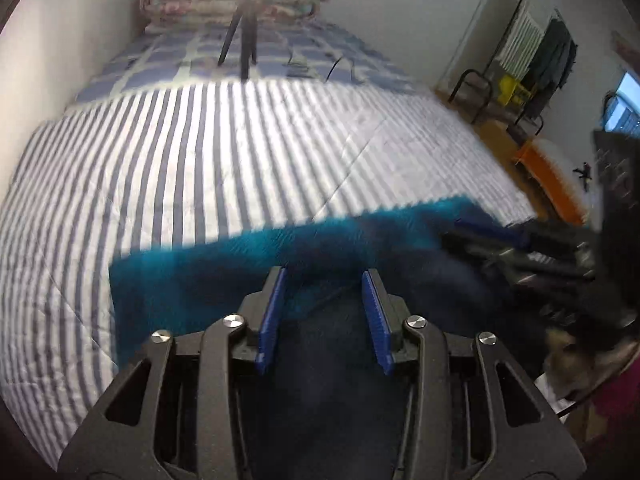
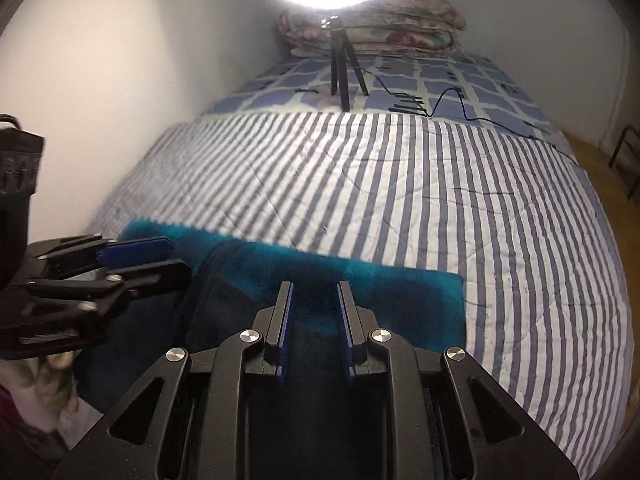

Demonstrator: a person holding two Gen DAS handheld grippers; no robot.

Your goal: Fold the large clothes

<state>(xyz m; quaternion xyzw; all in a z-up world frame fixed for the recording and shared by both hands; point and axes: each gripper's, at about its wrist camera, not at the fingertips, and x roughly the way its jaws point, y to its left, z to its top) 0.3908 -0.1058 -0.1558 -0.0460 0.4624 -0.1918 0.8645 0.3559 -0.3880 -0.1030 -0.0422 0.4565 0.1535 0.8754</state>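
Note:
A teal fluffy garment (image 1: 200,272) (image 2: 400,292) with a dark navy part lies flat across the near end of the striped bed cover (image 1: 240,152) (image 2: 440,200). My left gripper (image 1: 325,272) (image 2: 180,260) hangs over its left portion, jaws partly apart, and only the cloth below shows through the gap. My right gripper (image 2: 315,285) (image 1: 450,232) is over the garment's right half with a narrower gap between its blue pads. I see no fold pinched in either. Both point steeply down at the bed.
A ring light on a black tripod (image 1: 244,40) (image 2: 340,68) stands mid-bed with a cable (image 2: 452,100) trailing right. A folded floral quilt (image 1: 192,4) (image 2: 400,28) lies at the far end. A white wall runs along the left. A chair (image 1: 472,88) and an orange object (image 1: 552,176) stand on the floor.

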